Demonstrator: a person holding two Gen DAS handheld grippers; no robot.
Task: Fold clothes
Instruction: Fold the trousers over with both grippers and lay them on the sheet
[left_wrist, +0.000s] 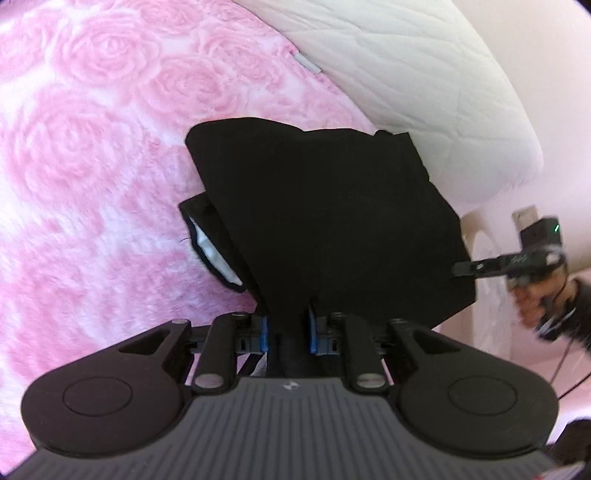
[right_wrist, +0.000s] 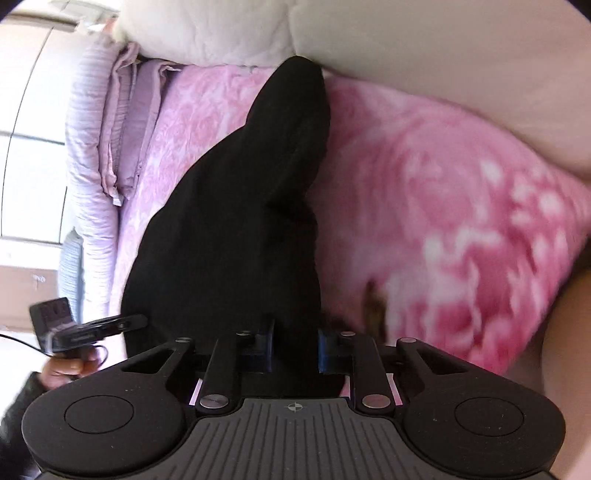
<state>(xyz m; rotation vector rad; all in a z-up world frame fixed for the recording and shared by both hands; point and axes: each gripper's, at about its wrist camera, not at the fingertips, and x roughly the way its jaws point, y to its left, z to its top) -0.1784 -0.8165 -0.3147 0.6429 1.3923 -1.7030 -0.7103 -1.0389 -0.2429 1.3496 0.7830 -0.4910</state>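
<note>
My left gripper (left_wrist: 287, 326) was clamped on the black cloth (left_wrist: 325, 221), which lay on the pink blanket (left_wrist: 92, 147) at twelve o'clock. My right gripper (right_wrist: 295, 349) pinched it too. I was mid-fold; next I should lay the held edge flat.

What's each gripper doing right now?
Left gripper: shut on the black cloth garment.
Right gripper: shut on the same garment.

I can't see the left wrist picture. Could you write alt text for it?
The left tongs pinch the near edge of a black garment that is lifted over a pink rose-patterned blanket. At the right, the right tongs, held in a person's hand, meet the garment's far edge. A white quilted pillow lies behind.
</note>
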